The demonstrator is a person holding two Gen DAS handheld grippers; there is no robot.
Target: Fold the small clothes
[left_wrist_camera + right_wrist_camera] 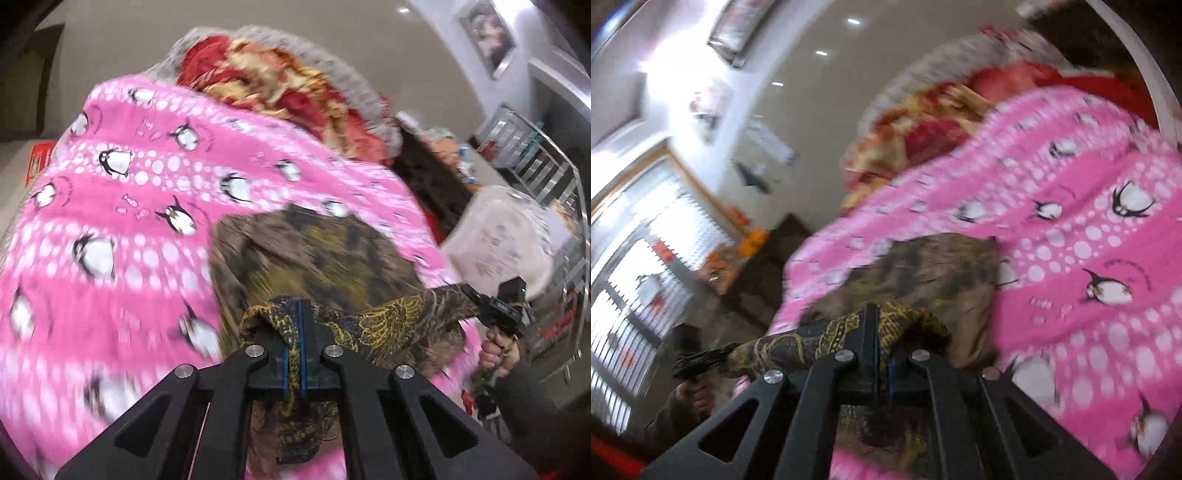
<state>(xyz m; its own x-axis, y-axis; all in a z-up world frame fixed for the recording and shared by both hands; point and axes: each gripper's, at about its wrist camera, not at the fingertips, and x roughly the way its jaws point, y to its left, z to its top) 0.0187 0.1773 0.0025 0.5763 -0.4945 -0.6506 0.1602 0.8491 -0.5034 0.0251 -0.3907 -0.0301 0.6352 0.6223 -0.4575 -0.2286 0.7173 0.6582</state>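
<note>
A small dark garment with a yellow-gold print [325, 258] lies on a pink penguin blanket [110, 206]. My left gripper [300, 314] is shut on one edge of the garment and holds it up. My right gripper [877, 317] is shut on the opposite end of the same garment [923, 277]. The raised edge is stretched between the two grippers. The right gripper also shows in the left wrist view [498, 306], and the left gripper shows in the right wrist view [698, 363]. Both views are motion-blurred.
A red and gold quilt [280, 85] is heaped at the far end of the pink blanket [1089, 229]. A clear plastic bin [506, 236] and a metal rack [546, 173] stand to the right. Barred windows [635, 288] are on the left of the right wrist view.
</note>
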